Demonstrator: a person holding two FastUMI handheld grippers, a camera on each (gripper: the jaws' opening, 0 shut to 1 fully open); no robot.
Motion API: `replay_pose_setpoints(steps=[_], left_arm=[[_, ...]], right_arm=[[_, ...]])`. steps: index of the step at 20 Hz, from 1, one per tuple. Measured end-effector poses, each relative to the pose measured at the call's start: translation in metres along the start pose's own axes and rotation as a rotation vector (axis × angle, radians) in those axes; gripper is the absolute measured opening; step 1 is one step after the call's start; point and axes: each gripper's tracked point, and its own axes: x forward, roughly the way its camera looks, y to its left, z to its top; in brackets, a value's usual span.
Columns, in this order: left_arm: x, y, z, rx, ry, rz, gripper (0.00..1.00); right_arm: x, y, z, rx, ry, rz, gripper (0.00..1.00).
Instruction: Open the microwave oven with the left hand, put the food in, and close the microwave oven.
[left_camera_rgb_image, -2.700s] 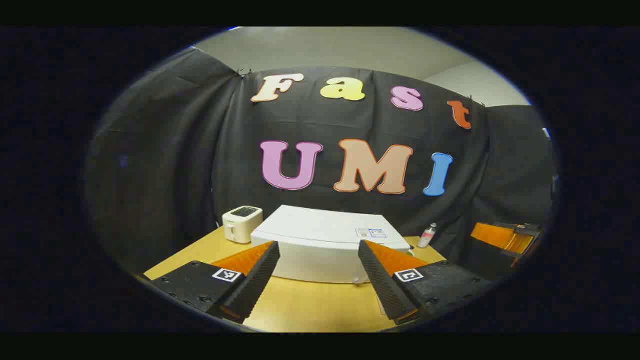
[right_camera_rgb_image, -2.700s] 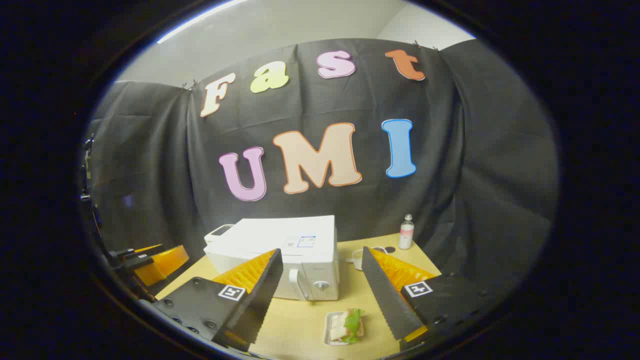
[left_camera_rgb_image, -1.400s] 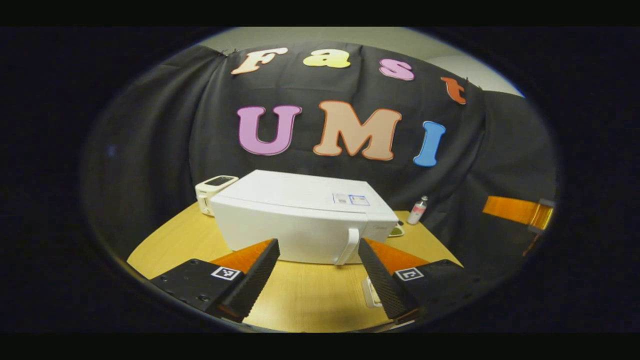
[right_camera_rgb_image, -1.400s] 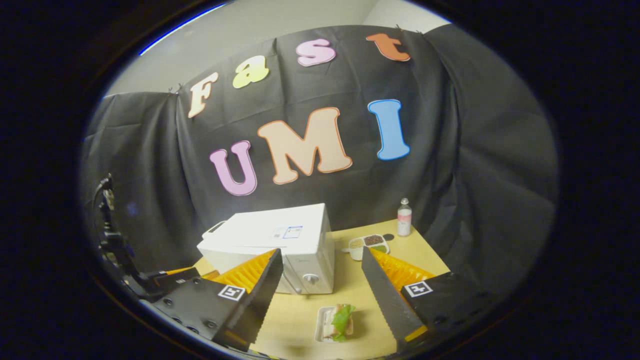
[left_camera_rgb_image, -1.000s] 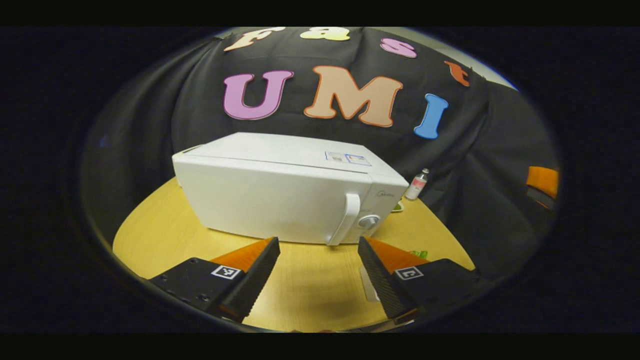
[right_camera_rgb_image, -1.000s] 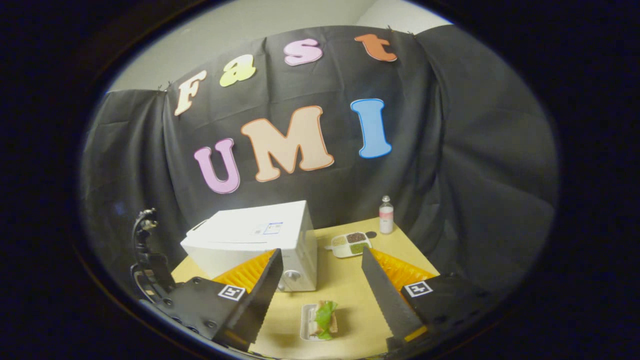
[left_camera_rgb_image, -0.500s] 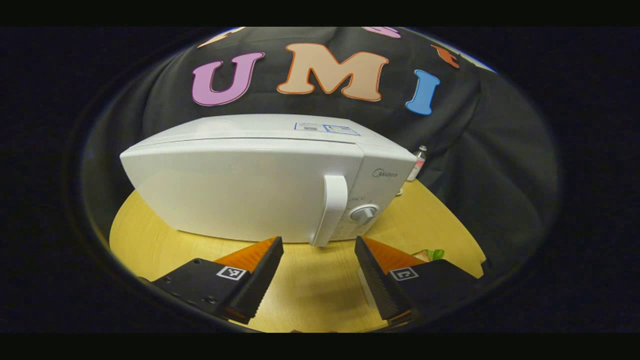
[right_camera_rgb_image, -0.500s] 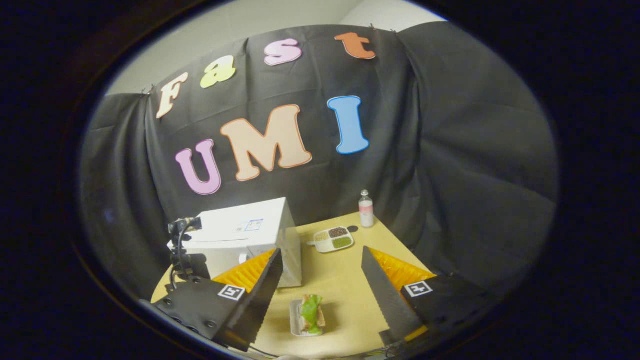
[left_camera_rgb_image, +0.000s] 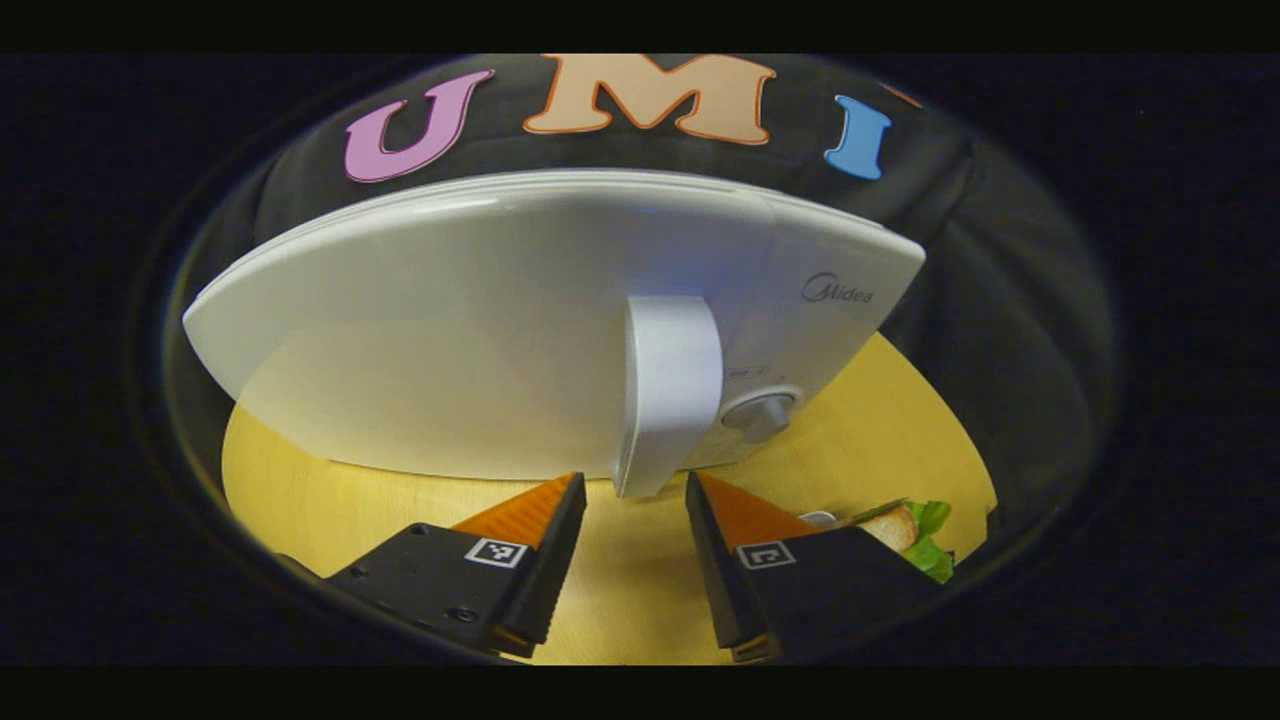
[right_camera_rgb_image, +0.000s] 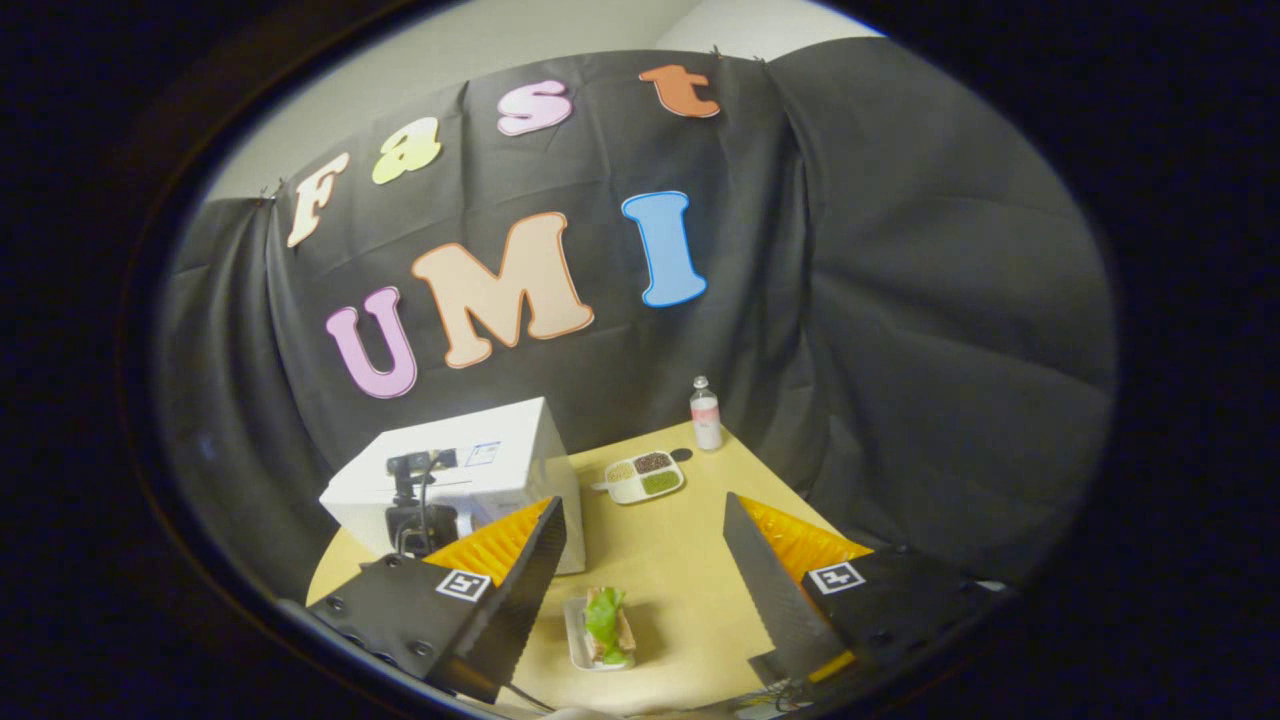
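- The white box-shaped microwave oven (left_camera_rgb_image: 480, 330) stands straight ahead of the left tongs (left_camera_rgb_image: 628, 530), its door shut; in the right gripper view the oven (right_camera_rgb_image: 470, 480) sits ahead and to the left of the right tongs (right_camera_rgb_image: 640, 560).
- The pale wooden surface (left_camera_rgb_image: 900, 420) carries the oven and spreads under both tongs; the black cloth wall of the booth hangs behind it.
- The left tongs stand narrowly parted and hold nothing; the lower end of the oven's white upright door handle (left_camera_rgb_image: 665, 390) hangs just ahead of the gap between the tips, and whether they touch it I cannot tell.
- The right tongs stand wide apart, empty, above the surface (right_camera_rgb_image: 690, 560).
- The food, a sandwich with green lettuce on a small white tray (right_camera_rgb_image: 603, 625), lies on the surface between the right tongs' two fingers, below them; it also shows just right of the left tongs (left_camera_rgb_image: 915, 530).
- A white divided dish of grains (right_camera_rgb_image: 645, 477) and a small clear bottle with a pink label (right_camera_rgb_image: 706, 414) stand farther ahead of the right tongs.
- The round grey dial (left_camera_rgb_image: 760, 412) sits just right of the handle.
- Since half a second ago the left tongs have come closer to the handle and narrowed; the oven looms larger.
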Motion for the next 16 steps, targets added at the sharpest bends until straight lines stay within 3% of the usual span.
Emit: replay_pose_setpoints(steps=[1,2,5,9,11,12,13,15,16], left_arm=[[0.003,-0.001,0.003,0.008,-0.007,0.0,0.59],[0.005,-0.002,0.005,0.02,-0.009,0.002,0.58],[0.013,-0.004,0.005,0.051,0.008,0.001,0.56],[0.019,-0.004,0.004,0.061,0.021,0.002,0.41],[0.022,0.001,0.002,0.043,0.029,0.017,0.38],[0.025,0.003,-0.002,0.028,0.041,0.021,0.44],[0.025,0.002,-0.001,0.03,0.041,0.018,0.28],[0.024,0.002,-0.001,0.037,0.044,0.016,0.27],[0.023,0.002,-0.001,0.028,0.037,0.017,0.24]], right_arm=[[0.001,0.002,-0.001,-0.001,0.004,0.005,0.99],[0.002,0.004,-0.003,-0.003,0.009,0.009,0.92],[0.003,0.008,-0.005,-0.007,0.018,0.015,0.92],[0.002,0.006,-0.007,-0.006,0.016,0.006,0.92],[0.003,0.003,-0.007,0.004,0.016,-0.003,0.92],[0.003,0.001,-0.008,0.01,0.018,-0.006,0.92],[0.003,0.001,-0.008,0.015,0.017,-0.008,0.92],[0.003,0.0,-0.009,0.017,0.018,-0.012,0.92],[0.001,-0.001,-0.01,0.017,0.018,-0.012,0.99]])
